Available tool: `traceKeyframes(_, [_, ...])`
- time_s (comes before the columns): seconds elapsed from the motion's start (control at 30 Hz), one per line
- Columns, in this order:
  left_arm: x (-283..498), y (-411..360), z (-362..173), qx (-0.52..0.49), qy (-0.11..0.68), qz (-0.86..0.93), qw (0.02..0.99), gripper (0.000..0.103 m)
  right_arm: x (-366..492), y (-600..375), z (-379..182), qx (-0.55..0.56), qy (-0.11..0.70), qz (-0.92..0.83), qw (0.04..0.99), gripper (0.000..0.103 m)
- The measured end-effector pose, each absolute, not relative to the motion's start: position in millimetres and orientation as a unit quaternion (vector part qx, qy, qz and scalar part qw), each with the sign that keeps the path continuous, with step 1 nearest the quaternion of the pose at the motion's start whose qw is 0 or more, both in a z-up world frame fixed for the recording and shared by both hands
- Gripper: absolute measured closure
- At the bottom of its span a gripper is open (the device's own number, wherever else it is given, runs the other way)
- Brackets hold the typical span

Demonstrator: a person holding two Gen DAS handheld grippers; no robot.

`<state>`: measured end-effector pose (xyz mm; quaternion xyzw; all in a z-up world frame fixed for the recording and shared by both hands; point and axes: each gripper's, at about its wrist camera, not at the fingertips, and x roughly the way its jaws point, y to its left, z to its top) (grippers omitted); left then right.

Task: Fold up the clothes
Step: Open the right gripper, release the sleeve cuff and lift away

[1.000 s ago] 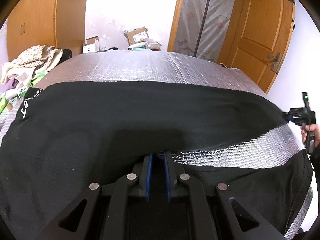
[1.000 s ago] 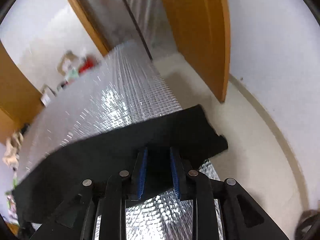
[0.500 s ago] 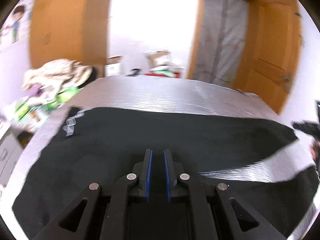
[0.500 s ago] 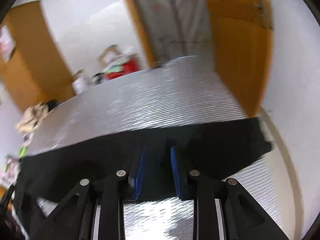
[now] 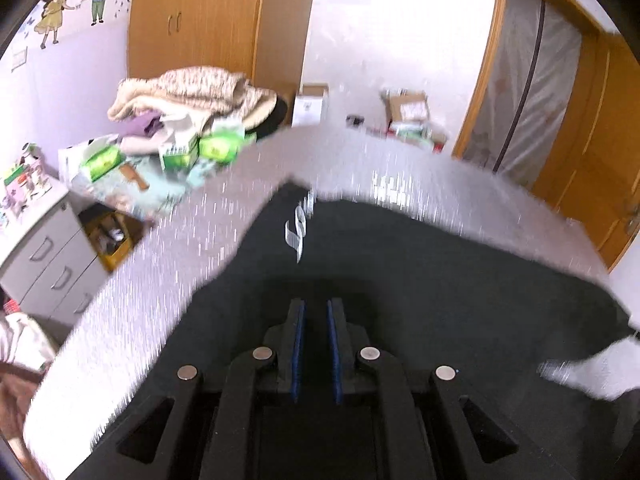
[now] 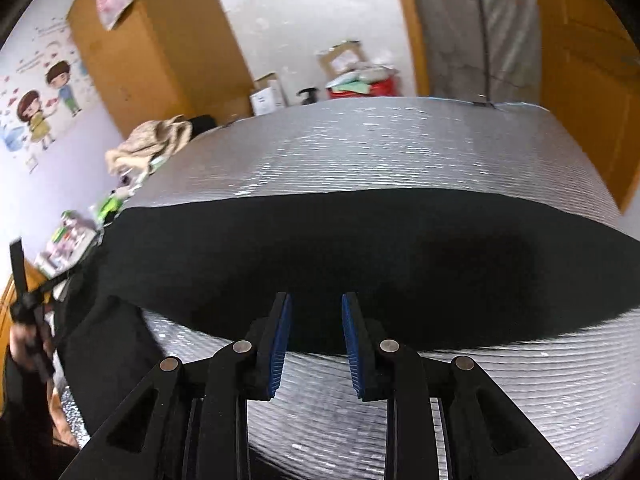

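Right wrist view: the black garment [image 6: 360, 256] lies in a long band across the silver-covered table [image 6: 400, 152], so folding looks underway, not finished; the right gripper [image 6: 314, 344] stands parted and empty, the left gripper [image 5: 316, 348] nearly closed, its grasp unclear.

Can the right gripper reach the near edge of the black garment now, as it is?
Probably yes. The right gripper is open and the near edge of the black garment lies between its fingers on the silver mat; nothing blocks it.
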<state>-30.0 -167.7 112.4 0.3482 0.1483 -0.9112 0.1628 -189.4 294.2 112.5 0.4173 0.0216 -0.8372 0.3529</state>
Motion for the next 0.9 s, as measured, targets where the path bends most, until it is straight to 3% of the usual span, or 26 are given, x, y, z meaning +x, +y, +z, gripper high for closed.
traceKeyframes(0.03, [-37.9, -172.9, 115.6, 0.344, 0.141, -0.914, 0.162, 0.073, -187.5, 290.5, 113.0, 0.416, 0.02, -0.836, 0.357, 0.076])
traceKeyframes(0.1, [-60.2, -182.1, 115.5, 0.349, 0.124, -0.915, 0.159, 0.066, -183.4, 285.9, 113.9, 0.415, 0.015, -0.834, 0.362, 0.076])
traceKeyframes(0.5, [-129.3, -228.9, 71.4, 0.404, 0.181, -0.882, 0.159, 0.065, -184.2, 271.7, 111.8, 0.423, 0.013, -0.833, 0.358, 0.076])
traceKeyframes(0.7, [-143.6, -221.6, 68.6, 0.411, 0.129, -0.883, 0.186, 0.086, -189.7, 270.3, 107.7, 0.431, 0.013, -0.832, 0.35, 0.076])
traceKeyframes(0.9, [-162.8, -244.3, 72.1, 0.399, 0.126, -0.88, 0.226, 0.088, -198.0, 276.5, 101.5, 0.438, 0.008, -0.835, 0.332, 0.076])
